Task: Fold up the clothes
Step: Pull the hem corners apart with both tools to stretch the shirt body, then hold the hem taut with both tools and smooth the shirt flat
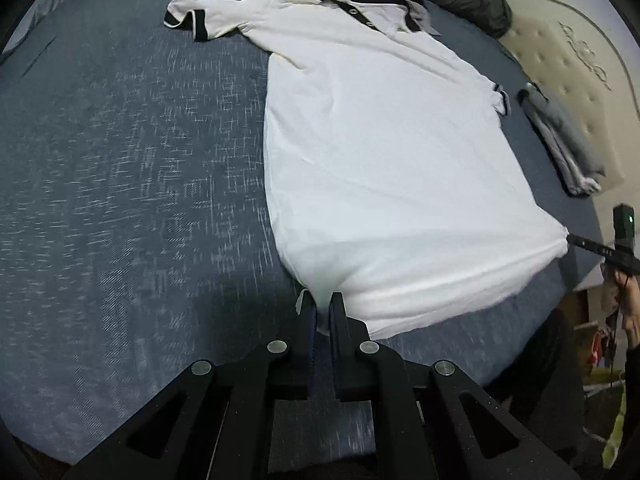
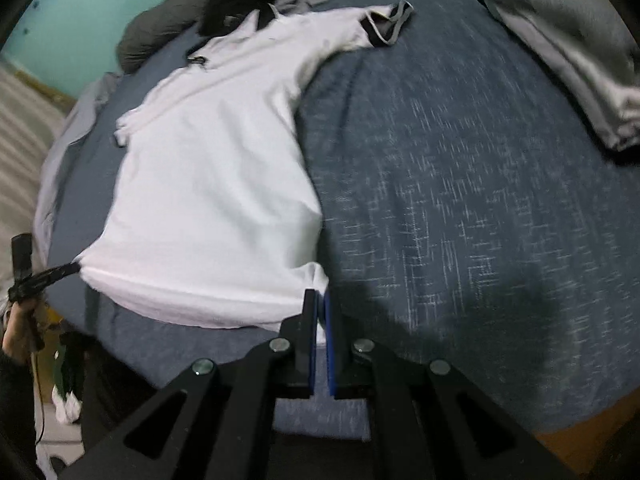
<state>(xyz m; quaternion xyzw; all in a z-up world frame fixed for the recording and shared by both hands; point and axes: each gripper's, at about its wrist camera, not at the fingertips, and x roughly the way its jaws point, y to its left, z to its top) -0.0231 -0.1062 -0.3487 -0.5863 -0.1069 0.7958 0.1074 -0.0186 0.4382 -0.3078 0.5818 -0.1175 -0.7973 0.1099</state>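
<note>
White polo shirt [image 1: 384, 152] (no legible writing) flat on blue bedspread [image 1: 132, 184]; both grippers' jaws pinching its hem corners

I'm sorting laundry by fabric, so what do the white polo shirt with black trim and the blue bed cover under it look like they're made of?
The white polo shirt with black trim looks like soft matte cotton knit, probably piqué: it drapes limply and bunches where the grippers pinch its hem. The blue bed cover looks like woven, denim-like cloth: pale crosshatch threads fleck its dull surface. Neither is certain.
</note>
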